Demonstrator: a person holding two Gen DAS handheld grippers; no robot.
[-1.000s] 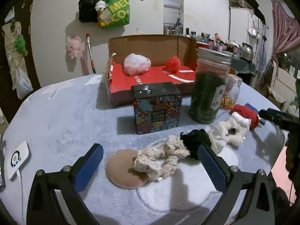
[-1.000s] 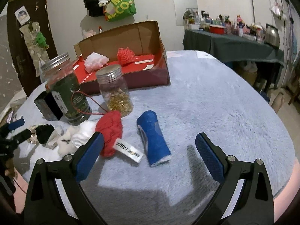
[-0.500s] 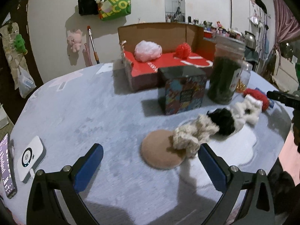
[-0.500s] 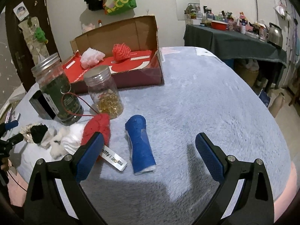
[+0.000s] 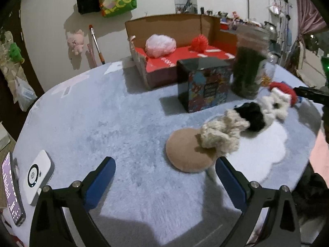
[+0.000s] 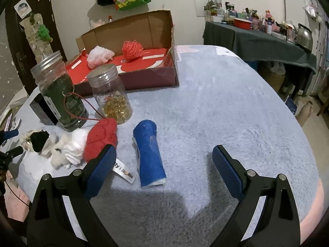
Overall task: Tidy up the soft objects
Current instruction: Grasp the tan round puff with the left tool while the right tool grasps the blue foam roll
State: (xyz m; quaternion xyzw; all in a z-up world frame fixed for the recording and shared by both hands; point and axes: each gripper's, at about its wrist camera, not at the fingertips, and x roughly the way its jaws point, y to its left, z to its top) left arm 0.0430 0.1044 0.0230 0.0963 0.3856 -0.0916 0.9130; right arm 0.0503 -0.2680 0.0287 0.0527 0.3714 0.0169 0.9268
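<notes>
Swung left since a second ago, leaving tan puff (image 5: 186,153) and cream scrunchie (image 5: 223,132) off-centre; left gripper (image 5: 164,180) spread, empty; soft, light—pinch scrunchie's bunched rim.

white wall (image 5: 51,26), green-draped side table (image 6: 257,39), pink curtain (image 5: 308,10).

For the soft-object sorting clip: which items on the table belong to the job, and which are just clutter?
Job items: open cardboard box holding a pink mesh puff and red mesh puff; tan round pad; cream knit scrunchie; black scrunchie; blue foam roll.

Clutter: green-filled jar, gold-bead jar, patterned square tin, white charger.
</notes>
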